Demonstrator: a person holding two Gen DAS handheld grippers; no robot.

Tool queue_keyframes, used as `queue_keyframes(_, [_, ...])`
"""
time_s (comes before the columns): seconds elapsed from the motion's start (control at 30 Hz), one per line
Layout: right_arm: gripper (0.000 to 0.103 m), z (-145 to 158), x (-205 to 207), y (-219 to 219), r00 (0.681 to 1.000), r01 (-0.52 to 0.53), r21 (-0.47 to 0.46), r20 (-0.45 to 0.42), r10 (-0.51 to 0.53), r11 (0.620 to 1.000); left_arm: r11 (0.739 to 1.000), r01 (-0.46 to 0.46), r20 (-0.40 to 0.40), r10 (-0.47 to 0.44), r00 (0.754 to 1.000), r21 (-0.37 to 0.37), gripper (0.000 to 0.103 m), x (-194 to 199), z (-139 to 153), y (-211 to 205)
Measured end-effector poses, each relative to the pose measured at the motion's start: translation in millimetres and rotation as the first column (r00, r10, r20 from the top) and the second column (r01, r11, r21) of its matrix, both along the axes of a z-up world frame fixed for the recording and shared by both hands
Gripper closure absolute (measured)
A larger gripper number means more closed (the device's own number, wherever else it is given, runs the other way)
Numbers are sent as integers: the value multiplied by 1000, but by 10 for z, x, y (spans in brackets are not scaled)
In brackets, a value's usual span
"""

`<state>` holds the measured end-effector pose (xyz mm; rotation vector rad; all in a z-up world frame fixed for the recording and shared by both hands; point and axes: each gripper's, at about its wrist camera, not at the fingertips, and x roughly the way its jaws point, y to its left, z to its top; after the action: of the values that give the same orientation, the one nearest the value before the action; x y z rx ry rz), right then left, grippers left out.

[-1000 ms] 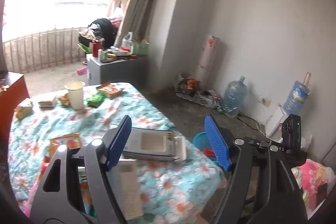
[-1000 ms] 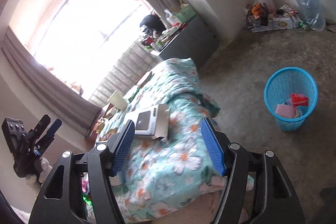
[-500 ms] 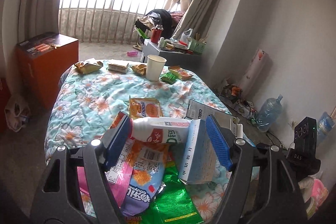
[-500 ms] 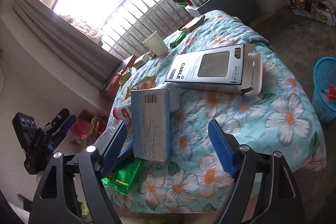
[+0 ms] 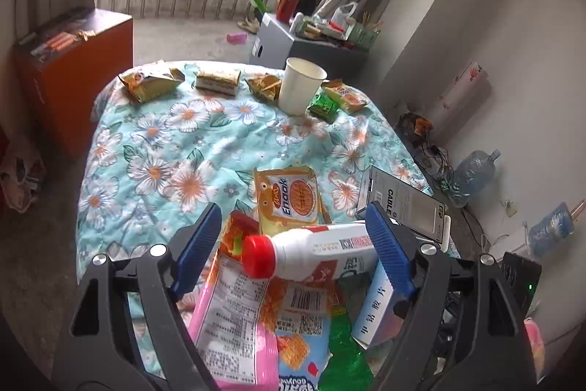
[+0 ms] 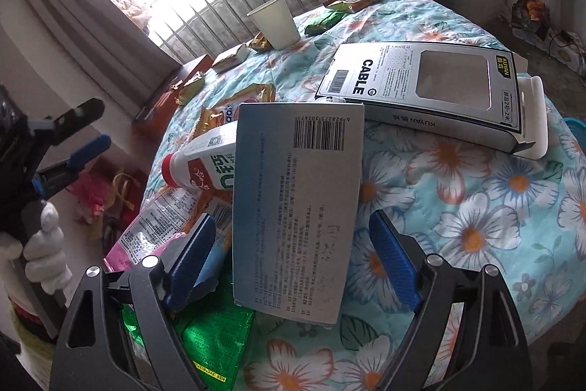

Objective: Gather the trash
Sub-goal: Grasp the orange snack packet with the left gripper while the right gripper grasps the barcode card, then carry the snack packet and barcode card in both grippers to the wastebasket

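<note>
Litter is heaped at the near edge of the floral-covered table [image 5: 154,149], in the lower centre of both views. In the left wrist view the left gripper [image 5: 293,244] hangs released, its blue pads spread either side of a white bottle [image 5: 311,253] with a red cap, which lies on its side across a pink snack wrapper [image 5: 234,328], a blue snack packet [image 5: 300,350] and a green wrapper [image 5: 342,354]. The pads appear clear of the bottle, though depth is hard to judge.

In the right wrist view the right gripper [image 6: 289,259] is likewise released, its pads straddling the lower end of a pale blue carton [image 6: 296,207] that lies flat, barcode up, overlapping the bottle's base and the green wrapper. Both tools seem placed for a first pick; nothing is grasped.

A grey cable box [image 6: 432,94] sits beyond the carton in the upper right, its corner just touching or just short of it; I cannot tell which. A paper cup [image 5: 301,85] stands upright in the upper centre among small snack packs, well apart.

Open cloth lies to the right of the carton and mid-table. The heap overhangs the near edge, so a careless closing could push wrappers off. A sliver of blue at the right margin of the right wrist view may be a basket; too little shows to confirm.
</note>
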<state>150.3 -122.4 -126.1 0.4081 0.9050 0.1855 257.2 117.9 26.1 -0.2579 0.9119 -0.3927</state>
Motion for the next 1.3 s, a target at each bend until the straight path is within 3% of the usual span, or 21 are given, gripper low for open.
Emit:
queue_keyframes(0.07, [20, -37, 50, 44, 1000, 20, -14, -10, -20, 1000, 1000, 28, -102, -27, 994, 4, 27, 367, -200, -7])
queue_keyframes(0.2, [20, -136, 114, 52, 998, 38, -7, -43, -39, 999, 998, 50, -293, -57, 954, -32, 31, 863, -651, -17])
queue_keyframes(0.4, [20, -184, 185, 78, 998, 32, -18, -57, -33, 999, 998, 8, -400, -32, 916, -62, 42, 1163, -1071, 32])
queue_keyframes(0.6, [20, -176, 199, 116, 999, 13, -26, -51, -14, 1000, 996, 23, -397, -53, 916, -81, 55, 1268, -1167, -3])
queue_keyframes(0.8, [20, -161, 191, 119, 999, 1, -32, -47, -2, 999, 987, 62, -397, -116, 910, -147, 57, 1285, -1149, -13])
queue_keyframes(0.93, [20, -155, 185, 119, 999, 2, -35, -38, -4, 999, 987, 99, -402, -141, 905, -124, 61, 1250, -1181, -75])
queue_keyframes(1.0, [20, -162, 201, 124, 999, 4, -31, -38, -5, 999, 987, 102, -400, -143, 906, -121, 79, 1246, -1182, -102])
queue_keyframes(1.1, [20, -178, 228, 138, 999, 6, -31, -42, -8, 999, 987, 113, -383, -149, 911, -114, 90, 1230, -1170, -135])
queue_keyframes(1.3, [27, -181, 232, 84, 999, 26, -25, -30, -27, 999, 988, 121, -306, -144, 941, -91, 99, 1146, -1047, -169])
